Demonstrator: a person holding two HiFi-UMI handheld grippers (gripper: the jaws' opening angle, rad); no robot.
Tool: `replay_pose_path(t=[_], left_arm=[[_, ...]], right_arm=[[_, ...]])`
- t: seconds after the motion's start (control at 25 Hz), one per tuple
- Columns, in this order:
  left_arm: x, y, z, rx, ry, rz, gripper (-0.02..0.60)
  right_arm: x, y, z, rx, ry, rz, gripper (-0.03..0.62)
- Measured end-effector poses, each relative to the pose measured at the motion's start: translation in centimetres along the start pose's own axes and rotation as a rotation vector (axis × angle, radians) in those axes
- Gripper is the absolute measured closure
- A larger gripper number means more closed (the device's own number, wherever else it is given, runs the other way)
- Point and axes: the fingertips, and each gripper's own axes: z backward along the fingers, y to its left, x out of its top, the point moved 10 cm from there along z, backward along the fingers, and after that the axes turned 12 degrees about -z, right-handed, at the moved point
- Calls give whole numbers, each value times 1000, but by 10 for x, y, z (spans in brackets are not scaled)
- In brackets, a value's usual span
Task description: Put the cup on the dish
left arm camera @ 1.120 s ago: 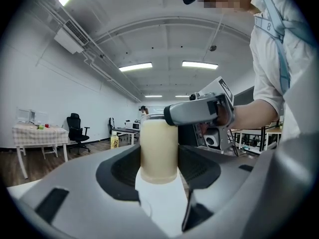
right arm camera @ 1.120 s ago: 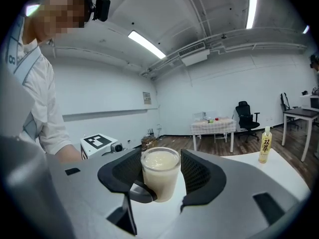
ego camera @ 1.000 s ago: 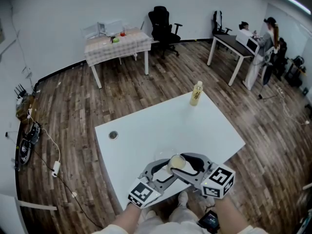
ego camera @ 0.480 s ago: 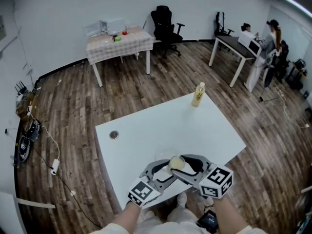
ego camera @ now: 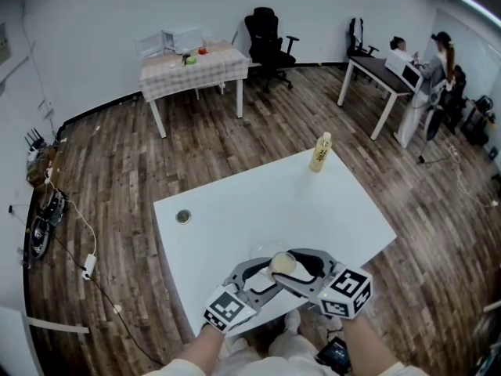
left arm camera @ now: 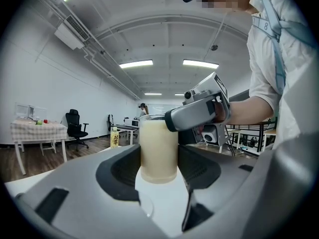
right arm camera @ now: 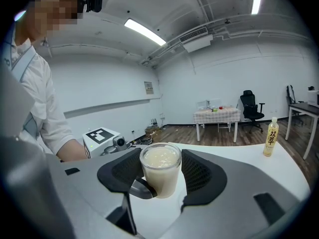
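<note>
The cup [ego camera: 282, 263], clear, upright and full nearly to the rim with a pale creamy drink, sits near the near edge of the white table [ego camera: 235, 202], and both grippers meet on it. In the left gripper view, the left gripper [left arm camera: 158, 158] has its jaws closed in on the cup, with a dark pad against each side wall. In the right gripper view, the right gripper [right arm camera: 160, 173] pinches the same cup in the same way, and one grey fingertip of the left gripper curls in front of the cup's lower left. The cup's base shows against the white tabletop, but whether it rests there or hangs just above cannot be told. In the head view a faint, glassy round shape that may be the dish [ego camera: 261, 251] lies just to the left of the cup. It is too dim to say whether the two touch. Each gripper carries a cube with black-and-white square markers and no words, the left cube [ego camera: 229, 309] and the right cube [ego camera: 344, 292]. At the far corner of the table, well apart from the cup, stands a bottle [ego camera: 320, 152] of yellowish drink. Its label has two dark Chinese characters set one above the other, which look like 双萃 but are small. A small round fitting [ego camera: 183, 217] is set in the table's left side.
</note>
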Motion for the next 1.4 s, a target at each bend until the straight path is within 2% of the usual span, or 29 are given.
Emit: replay_pose_path(t=[0.4,0.72,0.92,1.08,1.2,1.32,1.4], left_arm=[[-15,3,0,-26,-46,81,351],[-30,5,5,-28,17,113,351],[-39,10,15,9,46,143,351],[-43,21,25,72,24,208,352],[-46,29,31,114,-3,274,400],[-48,33,33,134,-15,329,561],[-48,33,33,135,-23,363,580]], right_arm=[[-9,-2,-4,-57,-44,14,329],[-25,-16,-13,-87,-64,-2,329],[-32,-25,-20,-92,-70,-9,329],[-33,-35,-26,-100,-79,-23,329],[-36,-45,-31,-113,-88,-31,329],[-39,-56,-35,-129,-97,-32,329],[-42,-63,-40,-139,-95,-32,329]])
